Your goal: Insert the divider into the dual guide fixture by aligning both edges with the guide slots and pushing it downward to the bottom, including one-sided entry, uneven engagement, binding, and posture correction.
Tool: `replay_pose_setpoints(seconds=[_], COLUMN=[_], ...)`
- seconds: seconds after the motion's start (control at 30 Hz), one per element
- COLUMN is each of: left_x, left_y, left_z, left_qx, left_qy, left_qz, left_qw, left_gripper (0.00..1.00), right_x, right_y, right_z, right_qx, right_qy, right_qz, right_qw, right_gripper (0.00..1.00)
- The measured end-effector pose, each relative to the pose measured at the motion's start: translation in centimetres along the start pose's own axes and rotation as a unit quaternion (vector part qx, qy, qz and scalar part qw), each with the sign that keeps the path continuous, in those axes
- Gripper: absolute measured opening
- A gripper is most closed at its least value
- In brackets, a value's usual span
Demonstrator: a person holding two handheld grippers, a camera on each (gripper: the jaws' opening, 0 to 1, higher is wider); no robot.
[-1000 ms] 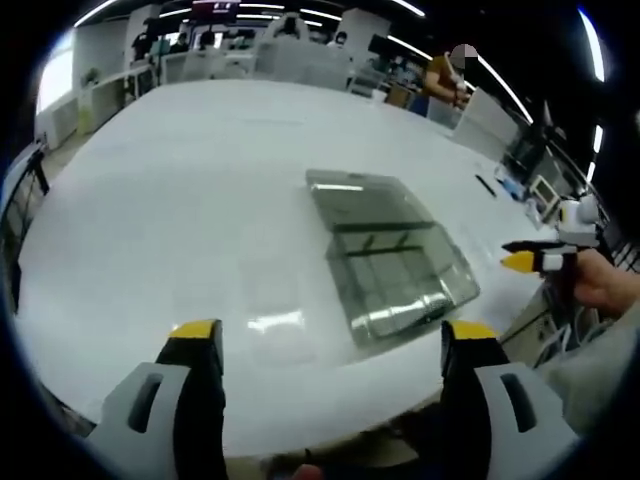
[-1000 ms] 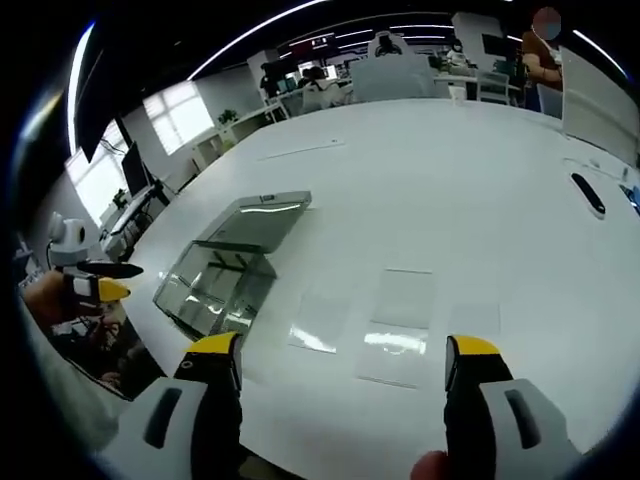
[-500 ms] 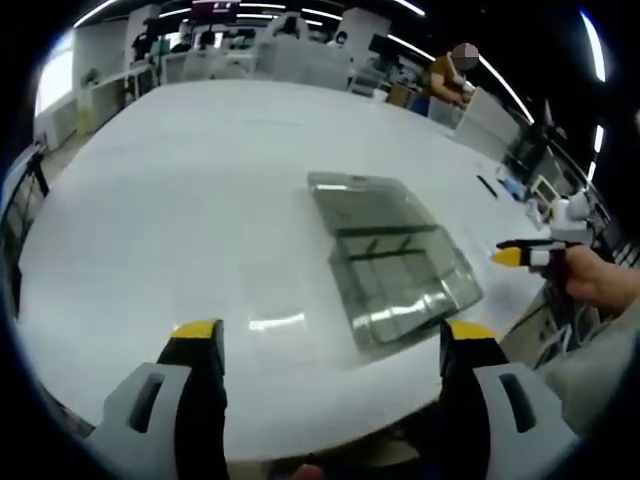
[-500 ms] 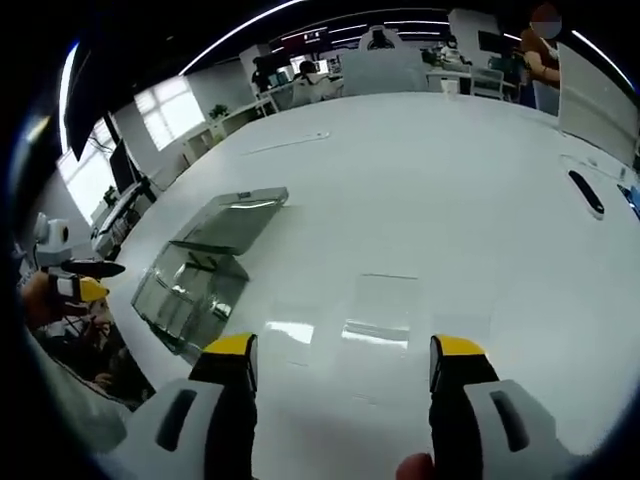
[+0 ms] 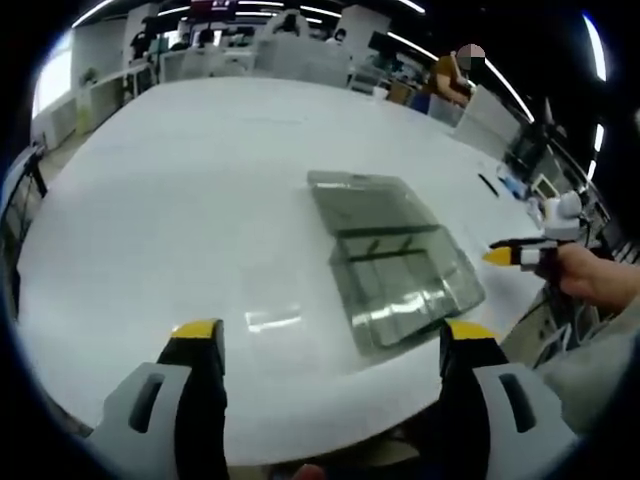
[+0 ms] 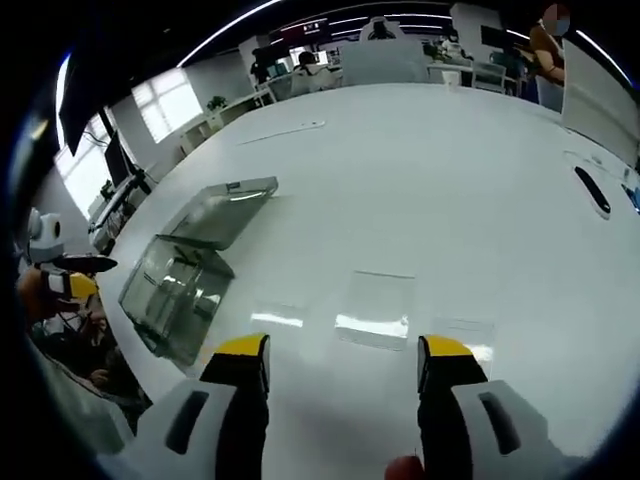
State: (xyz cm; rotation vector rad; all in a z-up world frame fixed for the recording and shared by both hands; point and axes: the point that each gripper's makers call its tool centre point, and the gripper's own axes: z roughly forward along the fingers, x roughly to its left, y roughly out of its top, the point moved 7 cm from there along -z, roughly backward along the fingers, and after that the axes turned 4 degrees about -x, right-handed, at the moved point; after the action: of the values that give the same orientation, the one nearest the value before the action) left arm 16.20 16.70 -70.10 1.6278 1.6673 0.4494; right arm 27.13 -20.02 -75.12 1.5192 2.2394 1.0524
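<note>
A clear box-shaped guide fixture stands on the white table, with a flat clear panel lying against its far side. My left gripper hangs open over the table's near edge, short of the fixture. The right gripper enters from the right beside the fixture, held in a hand. In the right gripper view, a thin clear divider sheet lies flat on the table just ahead of my open right gripper. The fixture and panel sit to its left, and the left gripper is at the far left.
A black pen-like object lies on the table at the right. Desks, monitors and a person stand at the far end of the room. The table's edge runs close below both grippers.
The right gripper has moved in toward the clear sheet and its jaws stand a little closer together. The left gripper has barely moved.
</note>
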Motion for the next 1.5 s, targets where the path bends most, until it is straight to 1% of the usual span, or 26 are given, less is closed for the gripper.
replay_pose_setpoints(seconds=[0.3,0.33,0.43,0.8,1.03,1.23,1.37,1.5], left_x=[0.3,0.3,0.4,0.7,0.7,0.8,0.9,0.9], left_y=[0.4,0.5,0.5,0.5,0.5,0.5,0.5,0.5], left_z=[0.2,0.3,0.3,0.3,0.4,0.4,0.3,0.3], left_qx=[0.001,0.001,0.001,0.000,-0.001,-0.002,-0.004,-0.004], left_qy=[0.001,0.001,0.002,0.001,0.000,0.001,0.002,0.002], left_qz=[0.002,0.002,0.000,-0.002,-0.003,-0.001,-0.002,-0.002], left_qw=[1.0000,1.0000,1.0000,1.0000,1.0000,1.0000,1.0000,1.0000], left_gripper=[0.86,0.86,0.86,0.86,0.86,0.86,0.86,0.86], right_x=[-0.5,-0.6,-0.6,-0.2,-0.3,0.1,0.0,0.1], right_y=[-0.1,0.0,-0.1,0.0,0.0,0.2,0.2,0.3], right_z=[0.7,0.7,0.6,0.8,0.9,1.1,1.2,1.3], right_qx=[0.016,0.013,0.018,0.033,0.044,0.054,0.062,0.071], right_qy=[-0.008,-0.011,-0.016,-0.031,-0.052,-0.069,-0.083,-0.089], right_qz=[0.005,-0.001,0.002,-0.011,-0.015,-0.022,-0.028,-0.030], right_qw=[0.9998,0.9999,0.9997,0.9989,0.9976,0.9959,0.9942,0.9931], right_gripper=[0.50,0.48,0.47,0.44,0.39,0.40,0.37,0.37])
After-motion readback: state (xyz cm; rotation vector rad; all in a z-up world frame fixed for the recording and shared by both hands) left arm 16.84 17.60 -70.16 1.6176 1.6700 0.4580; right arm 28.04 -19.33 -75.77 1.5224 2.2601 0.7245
